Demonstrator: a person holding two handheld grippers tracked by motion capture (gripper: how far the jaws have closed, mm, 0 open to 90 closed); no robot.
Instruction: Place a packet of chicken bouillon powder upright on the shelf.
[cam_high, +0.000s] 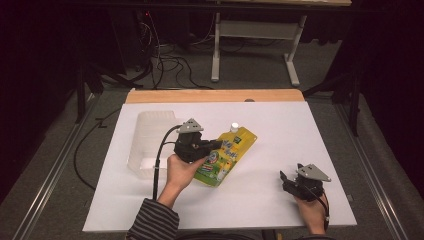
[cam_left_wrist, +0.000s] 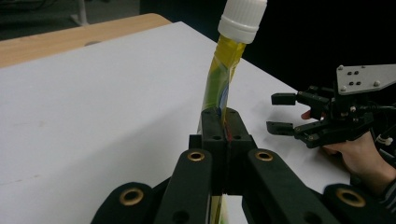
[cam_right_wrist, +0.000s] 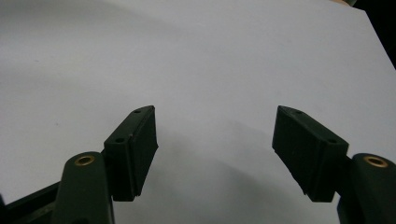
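A yellow refill pouch (cam_high: 227, 155) with a white screw cap (cam_high: 234, 128) hangs lifted above the white table. My left gripper (cam_high: 216, 145) is shut on the pouch's edge. In the left gripper view the two jaws pinch the thin yellow film (cam_left_wrist: 219, 93), and the cap (cam_left_wrist: 242, 18) points up and away. My right gripper (cam_high: 284, 180) rests low at the table's right front, open, with nothing between its fingers. In the right gripper view its pads (cam_right_wrist: 140, 149) stand wide apart over bare white table, and the same gripper (cam_left_wrist: 285, 112) is seen open at the right of the left gripper view.
A clear plastic bin (cam_high: 150, 142) stands on the table's left, just behind my left hand. The white tabletop (cam_high: 280, 130) has a wooden strip (cam_high: 215, 96) along its far edge. Cables and a metal stand's legs lie on the floor beyond.
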